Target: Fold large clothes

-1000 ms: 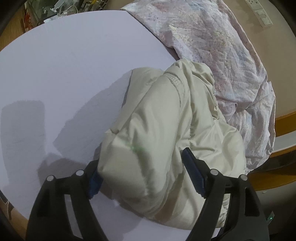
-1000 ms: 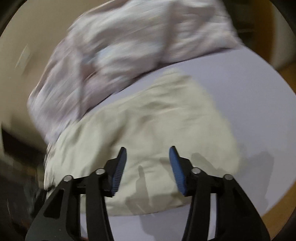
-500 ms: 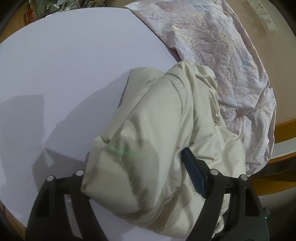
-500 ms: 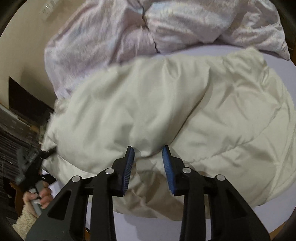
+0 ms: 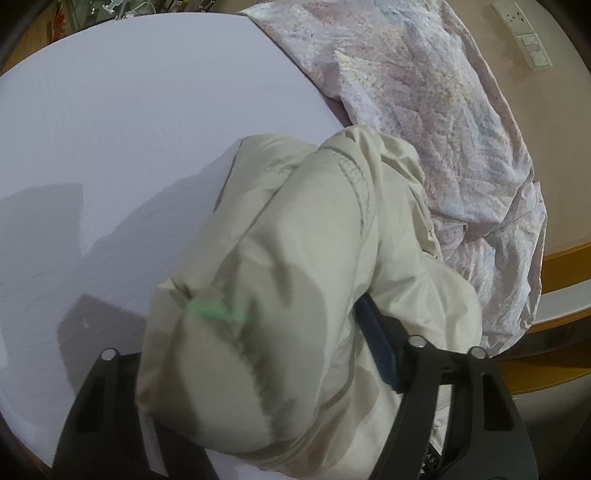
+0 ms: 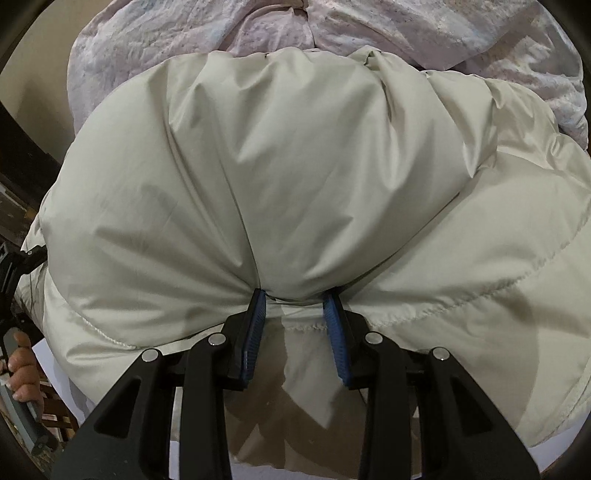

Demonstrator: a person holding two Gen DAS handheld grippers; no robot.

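A puffy cream jacket [image 5: 310,258] lies bunched on the white table [image 5: 129,110]. My left gripper [image 5: 255,325] has a thick roll of it between its jaws, which are closing. Its right blue pad [image 5: 376,343] digs into the fabric, and the left finger is buried under the bulge. In the right wrist view the jacket [image 6: 295,166] fills the frame. My right gripper [image 6: 295,299] is shut on a pinched fold near a stitched seam, with creases fanning out from both pads.
A crumpled pale floral sheet [image 5: 424,110] lies behind the jacket and hangs over the table's far right edge. A wall socket strip [image 5: 524,33] and a wooden ledge [image 5: 561,262] are at the right. A person's hand [image 6: 22,365] holds the other gripper's handle at lower left.
The right gripper came down onto the jacket and pinched a fold. The left jaws narrowed, and the jacket now bulges over the left finger.
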